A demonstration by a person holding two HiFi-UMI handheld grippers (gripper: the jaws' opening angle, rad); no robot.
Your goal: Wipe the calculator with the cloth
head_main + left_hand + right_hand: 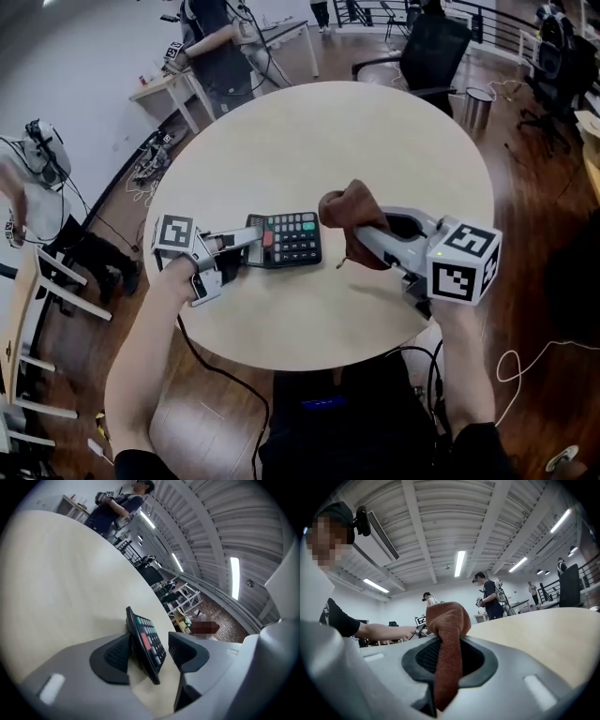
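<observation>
A dark calculator (pixel 292 239) with a red and a green key lies on the round beige table (pixel 328 131), near its front. My left gripper (pixel 244 244) reaches in from the left, its jaws either side of the calculator's left end. In the left gripper view the calculator (pixel 145 641) stands edge-on against one pad while the other pad stands clear of it, so the left gripper (pixel 150 651) is open. To the calculator's right, my right gripper (pixel 364 236) is shut on a bunched brown cloth (pixel 349 212). The right gripper view shows that cloth (pixel 446 630) pinched between the pads.
A black office chair (pixel 431 47) and a metal bin (pixel 478 105) stand beyond the table's far right edge. A person (pixel 216 42) works at a white desk at the back left. Another person (pixel 28 169) is at the far left. Cables lie on the wooden floor.
</observation>
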